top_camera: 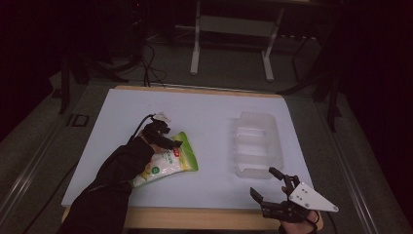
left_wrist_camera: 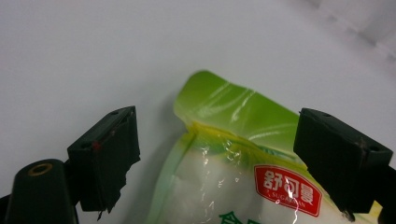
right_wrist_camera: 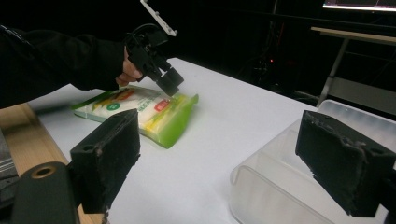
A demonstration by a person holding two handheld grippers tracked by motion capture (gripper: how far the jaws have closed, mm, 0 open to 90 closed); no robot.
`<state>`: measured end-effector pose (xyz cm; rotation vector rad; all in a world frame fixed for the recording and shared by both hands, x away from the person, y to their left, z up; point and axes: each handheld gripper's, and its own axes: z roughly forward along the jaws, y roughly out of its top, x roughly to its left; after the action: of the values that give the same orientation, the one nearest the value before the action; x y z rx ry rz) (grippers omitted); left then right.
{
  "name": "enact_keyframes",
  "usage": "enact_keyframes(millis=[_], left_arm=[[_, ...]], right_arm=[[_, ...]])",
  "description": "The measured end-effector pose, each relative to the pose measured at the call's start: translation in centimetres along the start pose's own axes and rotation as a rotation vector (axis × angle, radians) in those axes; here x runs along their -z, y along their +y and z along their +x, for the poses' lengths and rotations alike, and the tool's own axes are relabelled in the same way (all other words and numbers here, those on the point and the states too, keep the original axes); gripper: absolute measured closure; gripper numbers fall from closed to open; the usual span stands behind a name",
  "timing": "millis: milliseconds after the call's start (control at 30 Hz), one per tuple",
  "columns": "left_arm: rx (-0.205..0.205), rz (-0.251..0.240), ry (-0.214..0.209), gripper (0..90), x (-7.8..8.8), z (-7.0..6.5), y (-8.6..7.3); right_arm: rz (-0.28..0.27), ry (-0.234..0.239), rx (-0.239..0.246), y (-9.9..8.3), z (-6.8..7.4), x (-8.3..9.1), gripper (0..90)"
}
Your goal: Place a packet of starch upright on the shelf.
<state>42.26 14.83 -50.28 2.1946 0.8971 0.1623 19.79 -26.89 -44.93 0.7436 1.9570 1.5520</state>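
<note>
My left gripper (top_camera: 168, 139) is over the green top end of the snack bag (top_camera: 168, 163), jaws spread wide on either side of the seal, pads clear of it. The bag lies flat on the white table (top_camera: 204, 117), left of the clear plastic container (top_camera: 255, 144) and well apart from it. My right gripper (top_camera: 272, 187) sits at the near edge beside the container, jaws wide apart, holding nothing.

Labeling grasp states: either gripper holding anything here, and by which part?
Nothing is held. The left gripper is open, its fingers astride the green sealed end of the snack bag, not pressing it. The right gripper is open beside the clear tray.
</note>
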Motion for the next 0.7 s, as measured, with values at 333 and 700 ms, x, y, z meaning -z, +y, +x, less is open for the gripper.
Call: enact_keyframes(millis=[333, 700], left_arm=[[0.043, 0.128, -0.106, 21.6, -1.8, 0.8, -0.8], [-0.094, 0.227, -0.004, 55.9, -1.3, -1.9, -0.2]], right_arm=[[0.004, 0.001, -0.005, -0.1, -0.2, -0.1, 13.5], [0.01, -0.004, 0.002, -0.1, 0.0, -0.2, 13.6]])
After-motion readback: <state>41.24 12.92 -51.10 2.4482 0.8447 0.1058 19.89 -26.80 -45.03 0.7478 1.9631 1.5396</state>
